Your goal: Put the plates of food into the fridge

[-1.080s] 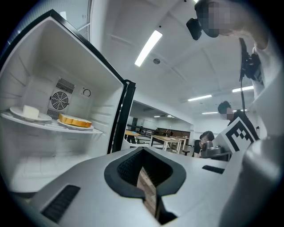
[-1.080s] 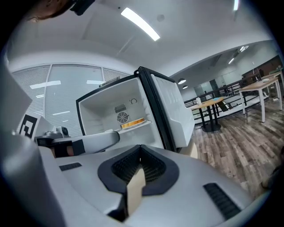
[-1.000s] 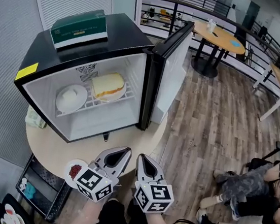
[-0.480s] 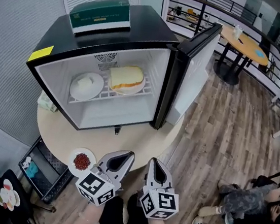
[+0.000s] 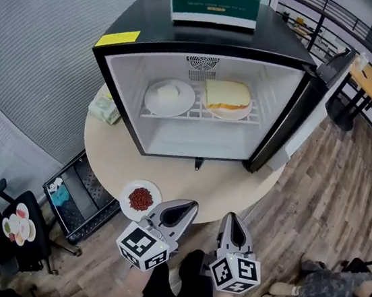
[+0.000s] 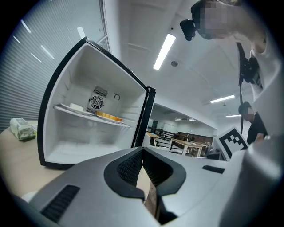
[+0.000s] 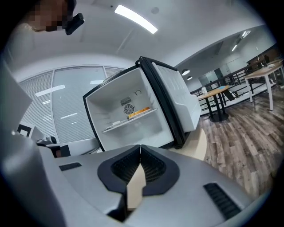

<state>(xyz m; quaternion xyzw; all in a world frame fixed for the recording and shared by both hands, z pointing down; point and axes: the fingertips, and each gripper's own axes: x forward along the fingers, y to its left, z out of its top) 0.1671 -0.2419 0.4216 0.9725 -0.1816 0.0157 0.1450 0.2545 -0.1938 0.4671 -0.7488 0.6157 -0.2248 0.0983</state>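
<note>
A small black fridge (image 5: pixel 207 42) stands open on a round beige table (image 5: pixel 188 185). On its wire shelf sit a white plate with pale food (image 5: pixel 170 96) and a plate with a sandwich (image 5: pixel 227 99); both show small in the left gripper view (image 6: pixel 95 113). A white plate of red food (image 5: pixel 140 199) lies near the table's front edge. My left gripper (image 5: pixel 190 208) is shut and empty, just right of that plate. My right gripper (image 5: pixel 231 218) is shut and empty beside it, over the table's edge.
A green box (image 5: pixel 214 3) lies on top of the fridge. The fridge door (image 5: pixel 315 100) swings open to the right. A wrapped packet (image 5: pixel 104 106) lies left of the fridge. A black wire rack (image 5: pixel 78 191) stands below the table on the left, round tables far right.
The view has swung so the fridge now faces me squarely and the plate of red food shows fully. Both grippers sank a little and stayed shut.
</note>
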